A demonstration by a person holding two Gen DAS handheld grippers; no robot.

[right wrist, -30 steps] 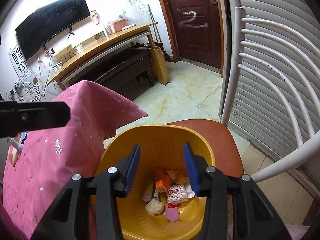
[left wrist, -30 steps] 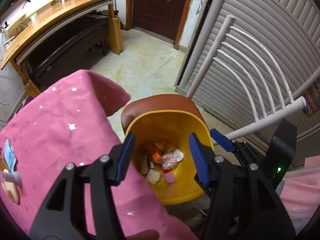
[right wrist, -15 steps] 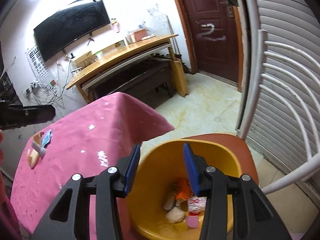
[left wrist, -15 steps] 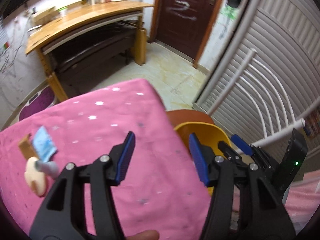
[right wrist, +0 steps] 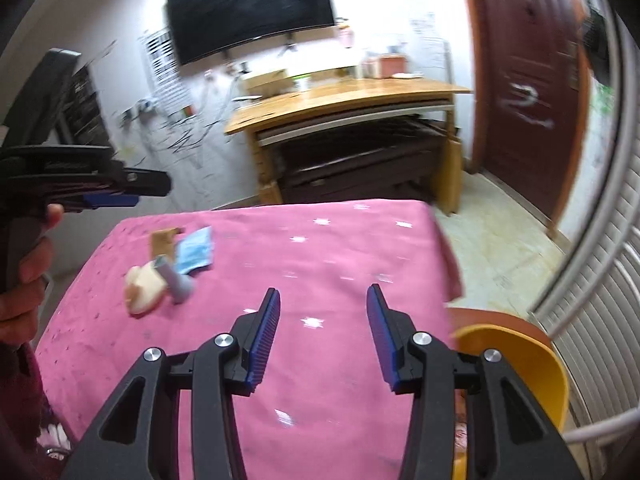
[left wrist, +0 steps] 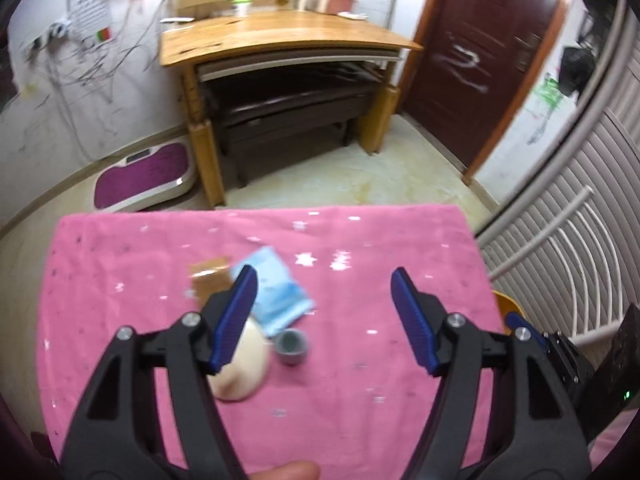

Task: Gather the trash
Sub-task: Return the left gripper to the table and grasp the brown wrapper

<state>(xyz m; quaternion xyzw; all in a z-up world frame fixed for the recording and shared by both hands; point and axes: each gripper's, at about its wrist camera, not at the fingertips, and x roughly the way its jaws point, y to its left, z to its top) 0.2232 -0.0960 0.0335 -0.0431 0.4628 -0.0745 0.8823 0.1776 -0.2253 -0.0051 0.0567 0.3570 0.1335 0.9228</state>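
Both grippers angle down over the pink cloth [left wrist: 400, 272]; left gripper [left wrist: 324, 316] sits over the trash cluster, right gripper [right wrist: 322, 330] over bare cloth nearer the right edge; in the right wrist view the left unit shows at far left, side-on, gripped by a hand [right wrist: 24, 264]; a fingertip pokes in at the bottom of the left wrist view.

Trash sits together on the cloth's left half: blue packet [left wrist: 280, 292] lies flat, long axis diagonal, running from far-left to near-right in the left wrist view; brown card piece [left wrist: 210, 274] flat just beside it on the far-left side, edges touching or overlapping, too blurred to say which; grey tube [right wrist: 176, 280] lies on its side, open end toward the left camera, other end on or against the packet; cream rounded piece [right wrist: 142, 284] beside the tube, partly hidden behind the left finger [left wrist: 236, 312] in the left wrist view.

Yellow bin [right wrist: 520, 356] stands off the cloth's right edge on a brown chair seat [right wrist: 496, 316], mouth up.

Left jaws have just been opening; now wide apart, nothing clamped, no pad touching trash; right jaws moderately apart, empty, only cloth showing between them.
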